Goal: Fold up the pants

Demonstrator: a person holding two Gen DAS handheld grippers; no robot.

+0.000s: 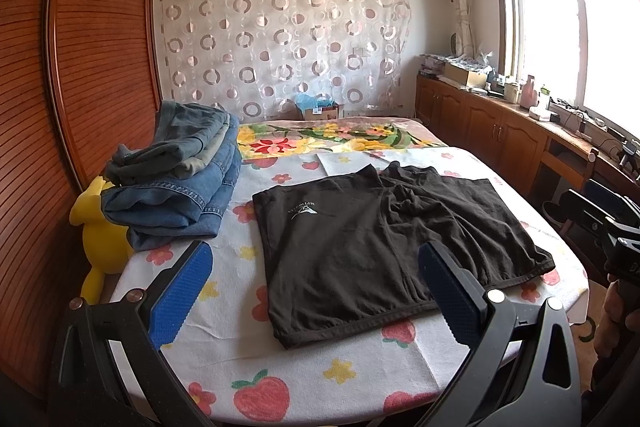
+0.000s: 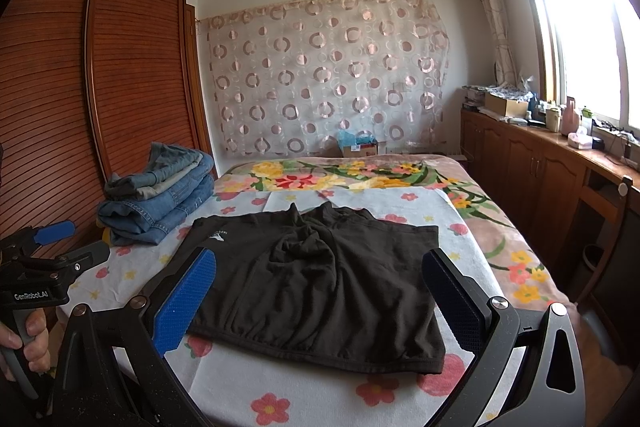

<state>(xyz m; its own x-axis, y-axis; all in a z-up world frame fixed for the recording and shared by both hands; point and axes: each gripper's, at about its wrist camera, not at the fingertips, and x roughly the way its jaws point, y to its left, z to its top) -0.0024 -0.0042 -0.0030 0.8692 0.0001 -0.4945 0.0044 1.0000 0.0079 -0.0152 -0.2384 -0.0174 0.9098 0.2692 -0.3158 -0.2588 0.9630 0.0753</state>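
Black shorts [image 1: 384, 247] [image 2: 316, 279] with a small white logo lie spread flat on the flowered sheet, waistband toward me, legs pointing away, crotch fabric bunched in the middle. My left gripper [image 1: 316, 287] hovers open above the waistband's left part, blue pads wide apart. My right gripper [image 2: 320, 299] is open too, held above the near half of the shorts. Neither touches the cloth. The left gripper [image 2: 60, 243] also shows at the right wrist view's left edge, held by a hand.
A stack of folded jeans [image 1: 180, 183] [image 2: 160, 199] sits at the bed's left side by the wooden wardrobe [image 1: 80, 67]. A yellow plush toy [image 1: 100, 243] lies below it. Wooden cabinets [image 1: 500, 131] with clutter run under the window on the right.
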